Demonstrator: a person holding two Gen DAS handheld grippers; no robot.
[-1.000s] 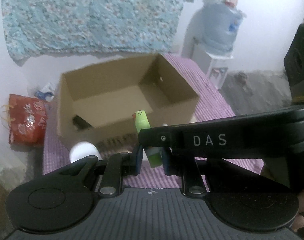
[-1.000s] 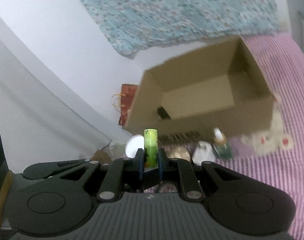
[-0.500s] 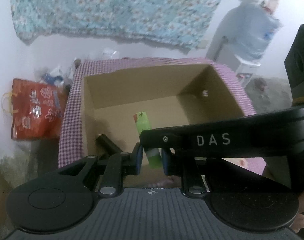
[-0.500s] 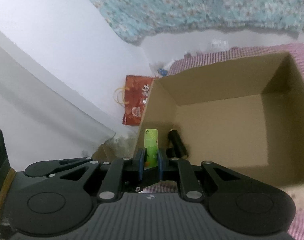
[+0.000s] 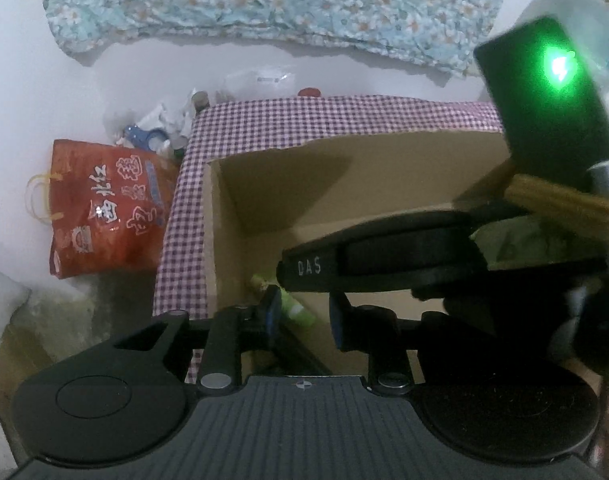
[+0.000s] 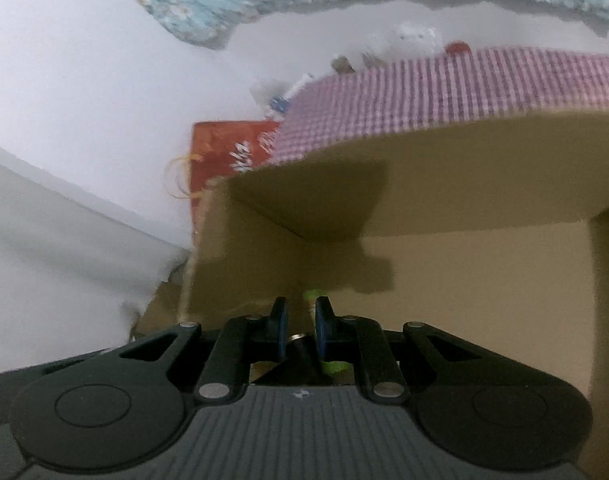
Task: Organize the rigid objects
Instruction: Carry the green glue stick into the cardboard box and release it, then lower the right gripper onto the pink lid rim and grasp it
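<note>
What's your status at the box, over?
Left gripper jaws just opening, green tube leaning loose inside cardboard box. Right gripper shut on second green tube. Black cylinder lies underneath.

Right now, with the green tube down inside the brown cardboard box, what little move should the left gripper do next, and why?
Probably finish opening the left gripper and lift it straight up. Its jaws have just been opening, and the green plastic tube leans loose against one pad, low inside the brown cardboard box, so it looks delivered.
</note>
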